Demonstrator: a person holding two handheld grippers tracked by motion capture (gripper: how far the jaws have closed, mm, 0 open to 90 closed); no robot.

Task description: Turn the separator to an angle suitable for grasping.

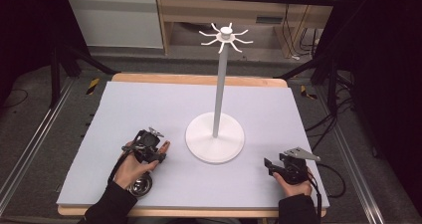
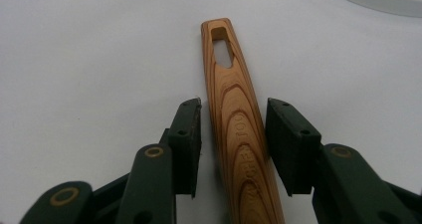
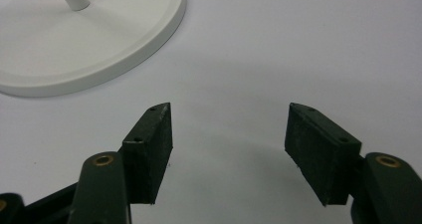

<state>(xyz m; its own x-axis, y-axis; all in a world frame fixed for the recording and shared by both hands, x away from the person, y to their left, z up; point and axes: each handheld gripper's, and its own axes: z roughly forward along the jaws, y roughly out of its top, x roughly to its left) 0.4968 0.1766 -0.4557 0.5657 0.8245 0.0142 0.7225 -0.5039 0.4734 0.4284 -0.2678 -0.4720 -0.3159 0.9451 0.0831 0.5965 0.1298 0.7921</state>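
Observation:
A utensil lies on the mat at the front left, with a wood-grain handle [image 2: 236, 134] that has a slot near its tip, and its metal bowl [image 1: 142, 186] near the table's front edge. My left gripper [image 1: 151, 151] is down over that handle. In the left gripper view the left gripper [image 2: 234, 109] is open, one jaw on each side of the handle with small gaps. My right gripper [image 1: 271, 165] rests at the front right; in the right gripper view the right gripper [image 3: 229, 117] stands open with bare mat between its jaws.
A white stand rises from a round base [image 1: 199, 137] at the table's middle, its thin pole [image 1: 219, 84] topped by a ring of hooks [image 1: 226, 36]. The base's rim [image 3: 124, 55] lies ahead-left of the right gripper. A pale mat [image 1: 139, 102] covers the table.

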